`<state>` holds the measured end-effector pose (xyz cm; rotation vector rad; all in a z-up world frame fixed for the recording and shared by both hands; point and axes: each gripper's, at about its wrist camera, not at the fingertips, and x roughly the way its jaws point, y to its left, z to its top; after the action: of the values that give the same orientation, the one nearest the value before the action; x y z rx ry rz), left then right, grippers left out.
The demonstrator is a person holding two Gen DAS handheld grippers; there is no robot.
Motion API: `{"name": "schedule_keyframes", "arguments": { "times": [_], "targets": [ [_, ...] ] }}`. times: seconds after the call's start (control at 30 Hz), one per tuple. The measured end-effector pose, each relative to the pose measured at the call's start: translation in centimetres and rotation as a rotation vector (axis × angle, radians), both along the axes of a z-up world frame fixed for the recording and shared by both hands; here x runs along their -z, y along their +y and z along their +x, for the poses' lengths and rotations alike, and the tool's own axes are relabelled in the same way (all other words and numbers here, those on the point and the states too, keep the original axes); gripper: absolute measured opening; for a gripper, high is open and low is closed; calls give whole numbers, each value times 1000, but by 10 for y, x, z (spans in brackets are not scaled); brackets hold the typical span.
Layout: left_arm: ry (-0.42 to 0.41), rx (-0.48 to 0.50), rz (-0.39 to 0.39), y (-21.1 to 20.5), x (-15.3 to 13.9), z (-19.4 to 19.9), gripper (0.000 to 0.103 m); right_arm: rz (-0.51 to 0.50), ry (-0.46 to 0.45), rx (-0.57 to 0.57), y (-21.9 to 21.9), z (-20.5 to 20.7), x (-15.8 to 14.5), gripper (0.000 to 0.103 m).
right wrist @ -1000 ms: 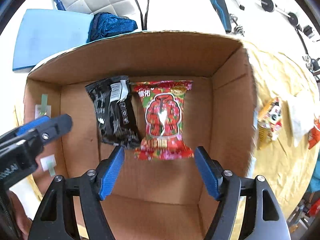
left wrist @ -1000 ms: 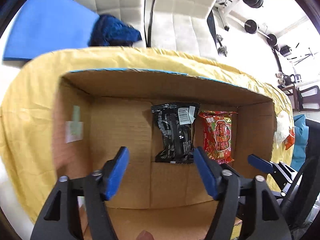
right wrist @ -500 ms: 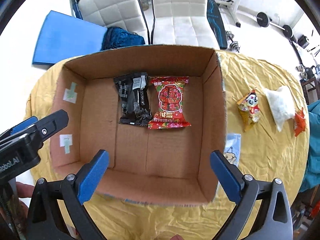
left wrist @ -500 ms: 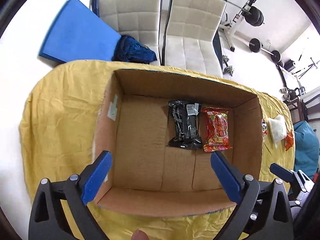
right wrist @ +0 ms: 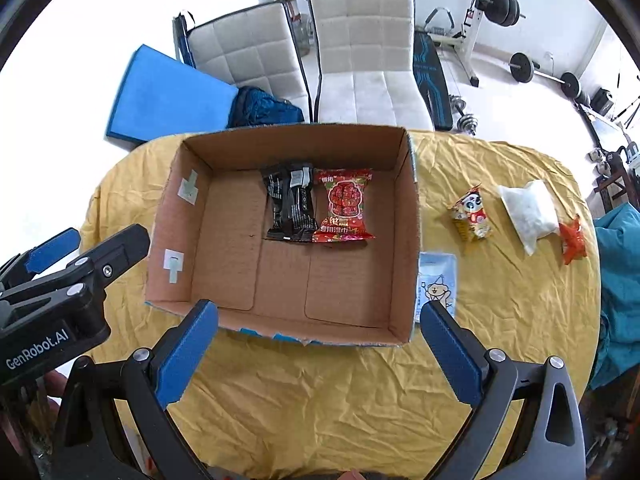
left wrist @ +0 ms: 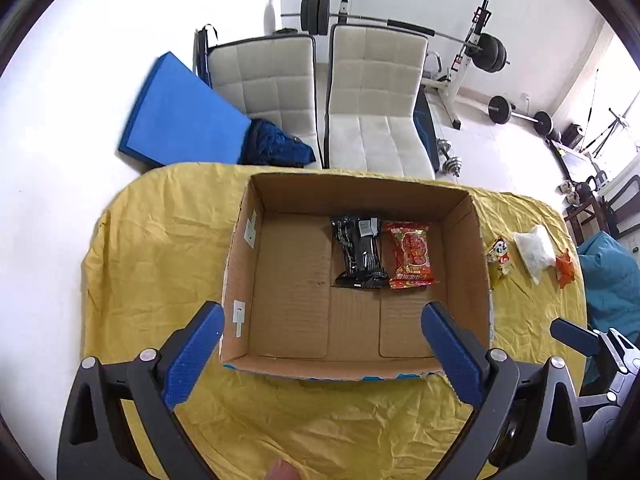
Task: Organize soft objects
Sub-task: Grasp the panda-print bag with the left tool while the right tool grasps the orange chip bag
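Observation:
An open cardboard box [left wrist: 468,240] [right wrist: 404,216] stands on a yellow tablecloth. Inside it a black packet [left wrist: 358,252] [right wrist: 290,206] and a red packet [left wrist: 412,254] [right wrist: 346,204] lie side by side near the far wall. Right of the box lie a panda-print packet [right wrist: 470,214] [left wrist: 498,258], a white pouch [right wrist: 528,212] [left wrist: 534,246], a small orange-red packet [right wrist: 572,240] [left wrist: 564,266] and a light-blue packet [right wrist: 438,280] against the box wall. My left gripper [left wrist: 322,350] and my right gripper [right wrist: 318,348] both hang open and empty above the box's near edge.
The yellow cloth [right wrist: 320,400] covers a round table whose edge curves close on the left and front. Two white chairs [left wrist: 360,100] stand behind the table, with a blue mat [left wrist: 176,116] and a dark-blue bundle [left wrist: 272,148]. Weight-training gear stands at the back right.
Both grippers opened wide and rose up and back out of the box. The black and red packets stay lying on the box floor, and more of the table shows.

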<state>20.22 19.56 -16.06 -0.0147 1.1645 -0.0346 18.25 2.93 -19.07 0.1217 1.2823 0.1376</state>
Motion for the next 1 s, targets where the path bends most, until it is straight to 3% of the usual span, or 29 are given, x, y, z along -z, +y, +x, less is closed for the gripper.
{"name": "schedule_keyframes", "arguments": {
  "times": [0.3, 0.47, 0.57, 0.77, 0.87, 1.0],
  "targets": [
    [-62, -4, -8, -17, -33, -22, 101, 38, -48, 19, -26, -17, -26, 103],
    [-74, 10, -13, -43, -40, -27, 101, 72, -36, 65, -72, -24, -27, 103],
    [-52, 45, -55, -68, -38, -26, 101, 72, -20, 129, -121, -31, -25, 103],
    [6, 164, -112, -161, -24, -6, 101, 14, 10, 304, -246, -42, -14, 103],
    [71, 202, -182, -205, -7, 13, 101, 0, 46, 370, -314, -38, 5, 103],
    [178, 190, -209, -261, 35, 53, 100, -25, 86, 415, -393, -22, 38, 103]
  ]
}}
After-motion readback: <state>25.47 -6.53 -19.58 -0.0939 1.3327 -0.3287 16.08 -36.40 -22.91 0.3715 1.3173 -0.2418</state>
